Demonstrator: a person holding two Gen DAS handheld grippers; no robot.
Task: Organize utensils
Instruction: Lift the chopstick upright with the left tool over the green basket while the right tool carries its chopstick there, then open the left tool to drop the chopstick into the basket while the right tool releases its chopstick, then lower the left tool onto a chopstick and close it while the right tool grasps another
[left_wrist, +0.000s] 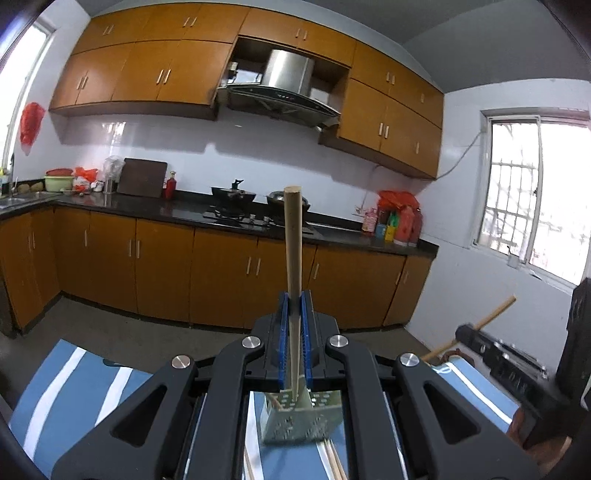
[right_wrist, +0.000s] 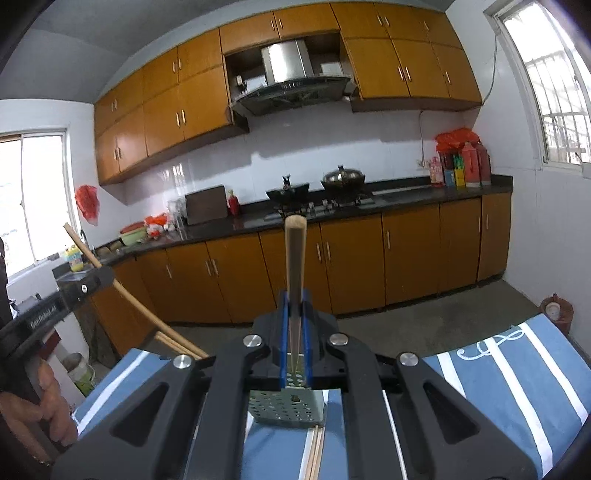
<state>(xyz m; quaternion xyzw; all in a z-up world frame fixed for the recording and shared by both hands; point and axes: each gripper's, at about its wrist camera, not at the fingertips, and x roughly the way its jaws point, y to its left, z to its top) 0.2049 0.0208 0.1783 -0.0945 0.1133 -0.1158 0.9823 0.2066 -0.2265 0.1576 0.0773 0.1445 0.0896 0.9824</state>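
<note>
two held chopsticks (left_wrist: 293, 258), one holder (left_wrist: 301, 419)

perforated holder (left_wrist: 301, 419) base behind gripper body

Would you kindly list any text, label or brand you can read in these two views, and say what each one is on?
"GenRobot.ai": white print on the side of the left gripper, as seen from the right wrist view; small, so the reading is uncertain.
Bottles on the counter: labels too small and blurred to read.
Striped blue cloth: a white curled motif, not legible as letters.
Range hood: small control marks, unreadable.
</note>
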